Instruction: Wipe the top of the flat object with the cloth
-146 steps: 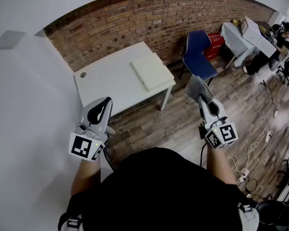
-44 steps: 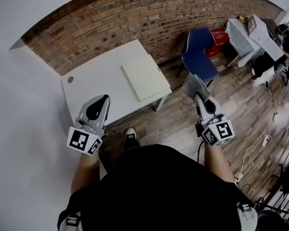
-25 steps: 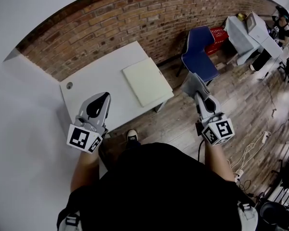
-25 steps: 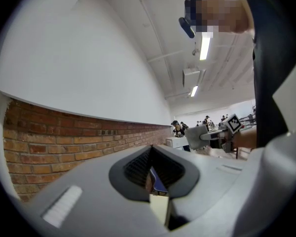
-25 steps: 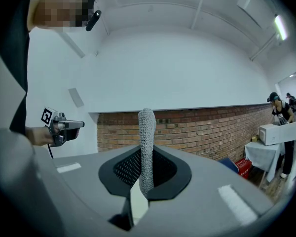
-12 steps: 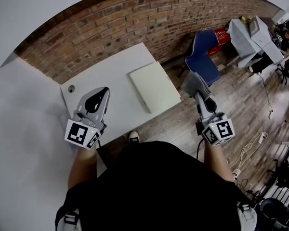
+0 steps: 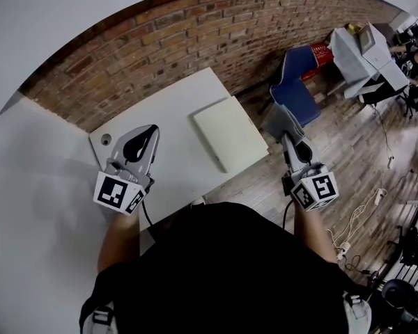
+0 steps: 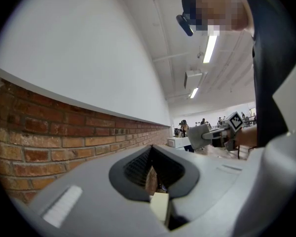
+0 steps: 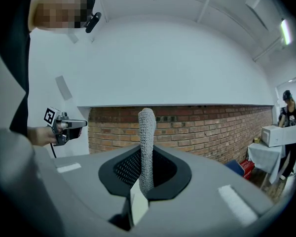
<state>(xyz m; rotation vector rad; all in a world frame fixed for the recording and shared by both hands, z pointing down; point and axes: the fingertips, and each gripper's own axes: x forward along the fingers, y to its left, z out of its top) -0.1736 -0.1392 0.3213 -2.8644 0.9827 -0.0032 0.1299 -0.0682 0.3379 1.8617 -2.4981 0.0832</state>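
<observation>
Two grippers: we hold both near the table (image 7: pixel 160 113).
Right gripper (image 9: pixel 142 184): clamps cloth (image 9: pixel 147 137).
Left gripper (image 8: pixel 155 179): jaws together, empty.
Flat object (image 7: pixel 230 132): on table, head view only.

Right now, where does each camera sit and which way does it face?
Head view: on the person's head, facing steeply down at table, board, left tongs, right tongs, forearms, torso.
Left gripper view: on the left tongs, along their shut jaws toward the brick wall; torso at right.
Right gripper view: on the right tongs, along jaws clamping the cloth.
Shared: each gripper view shows the other tongs.
</observation>
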